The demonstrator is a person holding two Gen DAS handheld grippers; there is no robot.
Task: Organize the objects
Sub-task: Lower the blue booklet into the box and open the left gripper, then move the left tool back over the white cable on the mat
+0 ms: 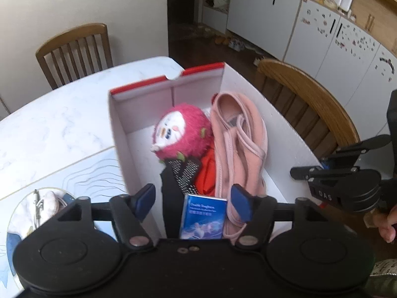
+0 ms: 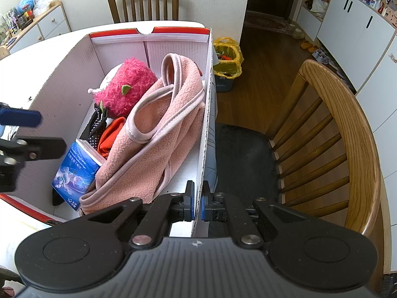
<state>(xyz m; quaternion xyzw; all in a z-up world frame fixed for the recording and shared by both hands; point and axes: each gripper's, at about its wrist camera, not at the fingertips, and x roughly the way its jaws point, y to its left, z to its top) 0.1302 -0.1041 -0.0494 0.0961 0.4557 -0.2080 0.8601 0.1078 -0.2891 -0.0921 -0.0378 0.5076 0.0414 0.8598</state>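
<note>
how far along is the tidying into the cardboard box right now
Done: the pink plush toy, pink fleece garment and blue tissue pack lie in the cardboard box.
In hand: the right gripper pinches the box's wall; the left gripper is open above the pack.
Left: a small white item on the table.

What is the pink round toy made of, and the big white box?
The pink toy looks like fuzzy plush fabric: its surface is shaggy and soft. The white box looks like corrugated cardboard: a cut wall edge shows wavy ridges, and its surface is matte.
</note>
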